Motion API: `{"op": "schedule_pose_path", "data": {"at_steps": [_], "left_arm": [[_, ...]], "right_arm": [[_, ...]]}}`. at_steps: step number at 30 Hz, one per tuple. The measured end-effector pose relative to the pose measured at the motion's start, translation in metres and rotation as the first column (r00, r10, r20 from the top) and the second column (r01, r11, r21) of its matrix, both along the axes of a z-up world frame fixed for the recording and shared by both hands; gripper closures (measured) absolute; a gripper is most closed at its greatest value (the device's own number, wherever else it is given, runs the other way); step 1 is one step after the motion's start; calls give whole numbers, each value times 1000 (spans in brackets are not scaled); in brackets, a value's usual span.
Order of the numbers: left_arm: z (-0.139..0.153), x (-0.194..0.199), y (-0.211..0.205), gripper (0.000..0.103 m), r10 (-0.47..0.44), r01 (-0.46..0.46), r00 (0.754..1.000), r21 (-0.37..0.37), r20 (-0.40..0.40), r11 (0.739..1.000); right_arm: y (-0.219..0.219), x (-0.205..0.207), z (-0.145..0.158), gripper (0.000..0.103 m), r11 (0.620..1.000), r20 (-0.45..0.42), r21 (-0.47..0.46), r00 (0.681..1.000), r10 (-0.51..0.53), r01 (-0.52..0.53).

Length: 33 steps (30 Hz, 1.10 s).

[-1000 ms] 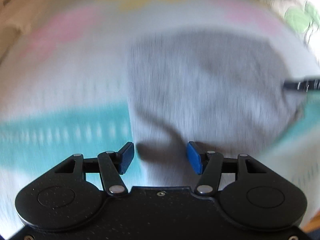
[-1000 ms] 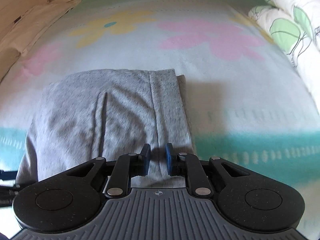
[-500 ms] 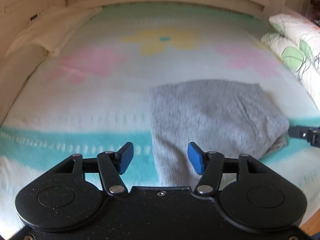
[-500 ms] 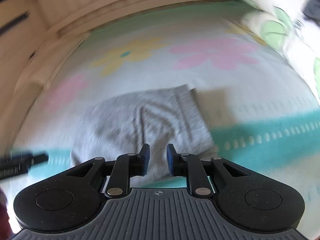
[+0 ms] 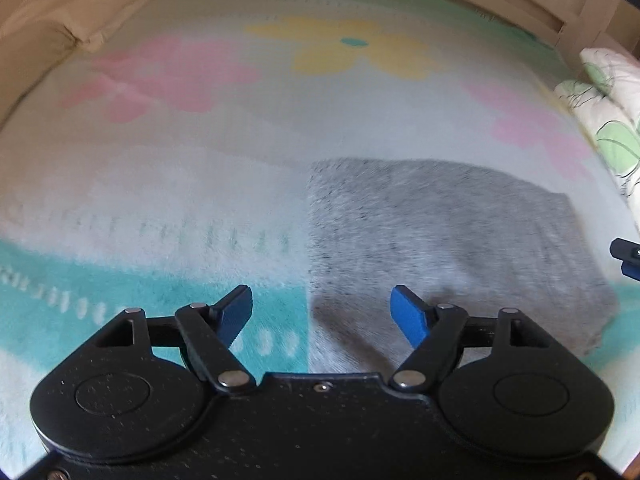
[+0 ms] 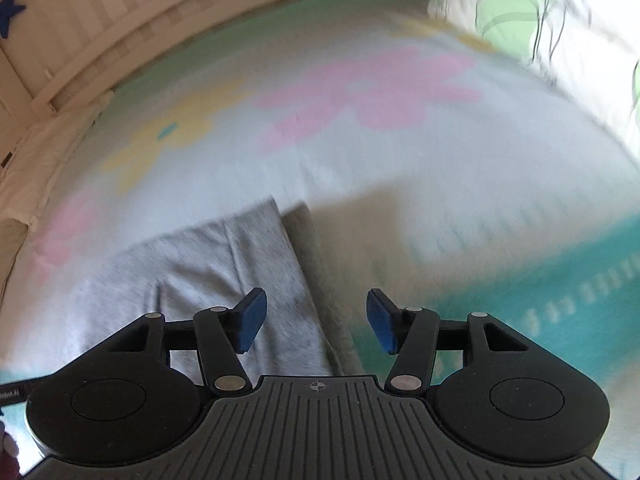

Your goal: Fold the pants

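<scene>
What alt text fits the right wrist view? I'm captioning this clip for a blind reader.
Folded grey pants lie on a flowered blanket, seen past the open right gripper, which holds nothing. The pants' right edge runs up between the blue fingers. A leaf-print pillow sits top right, and a pale slatted bed frame curves along the top left; the picture is motion-blurred.

bed: floral blanket [image 5: 280, 152] | wooden slatted headboard [image 6: 120, 40] | daylight

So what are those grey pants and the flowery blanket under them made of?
The pants look like soft matte cotton jersey: heathered grey flecks, limp folds. The blanket looks like fuzzy fleece or plush, with a napped surface and pastel flowers. Motion blur leaves both uncertain.
</scene>
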State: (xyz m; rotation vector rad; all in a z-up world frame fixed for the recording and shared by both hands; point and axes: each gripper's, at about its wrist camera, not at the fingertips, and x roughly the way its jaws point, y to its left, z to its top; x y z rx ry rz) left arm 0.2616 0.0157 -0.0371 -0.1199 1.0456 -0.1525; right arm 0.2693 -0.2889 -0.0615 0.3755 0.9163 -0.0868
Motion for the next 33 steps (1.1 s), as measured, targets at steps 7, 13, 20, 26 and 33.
{"op": "schedule_pose_path", "data": {"at_steps": [7,13,20,26,33], "left_arm": [[-38,15,7,13,18,-22,999,-96,-44,995],[-43,14,-2,2,-5,4,1000,-94,-7,996],[-44,20,3,30,39,-40,999,-141,-8,989],[-28,10,3,93,38,-35,999,-122,29,992],[22,-8,12,94,45,-26,989,-134,139,991]], "right_arm": [[-21,3,-25,37,990,-17,142,1000,-2,5],[-20,5,-26,42,964,-22,259,997,75,-66],[-1,-6,-4,75,973,24,183,990,136,-138],[19,-15,22,77,981,74,83,983,167,-173],[48,-4,51,79,964,164,132,964,208,-230]]}}
